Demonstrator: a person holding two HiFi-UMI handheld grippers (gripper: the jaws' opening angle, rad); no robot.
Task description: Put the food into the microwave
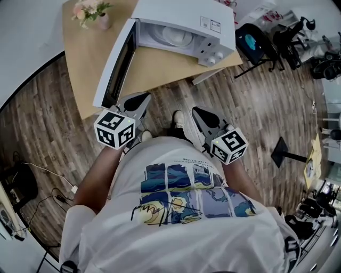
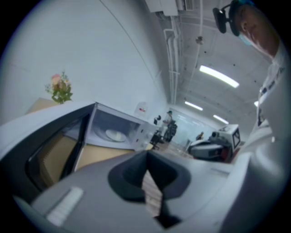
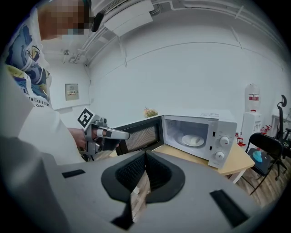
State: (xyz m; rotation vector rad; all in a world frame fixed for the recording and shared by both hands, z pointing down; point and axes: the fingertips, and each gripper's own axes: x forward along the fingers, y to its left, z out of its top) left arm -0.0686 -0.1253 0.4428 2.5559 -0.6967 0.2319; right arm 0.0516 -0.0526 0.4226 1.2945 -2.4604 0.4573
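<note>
A white microwave (image 1: 184, 21) stands on a wooden table (image 1: 85, 58) with its door (image 1: 114, 64) swung wide open to the left. Inside, a white plate with pale food (image 1: 173, 36) rests on the turntable; the plate (image 3: 193, 139) is also plain in the right gripper view, and shows faintly (image 2: 114, 134) in the left gripper view. My left gripper (image 1: 146, 96) hangs shut and empty just below the door's lower edge. My right gripper (image 1: 196, 110) is off the table's front, over the floor, jaws together with nothing between them. Neither touches the microwave.
A small vase of flowers (image 1: 96, 13) stands at the table's far left corner. A black office chair (image 1: 256, 42) is to the right of the table. A black stand base (image 1: 282, 152) sits on the wood floor at right; cables (image 1: 53, 192) lie at left.
</note>
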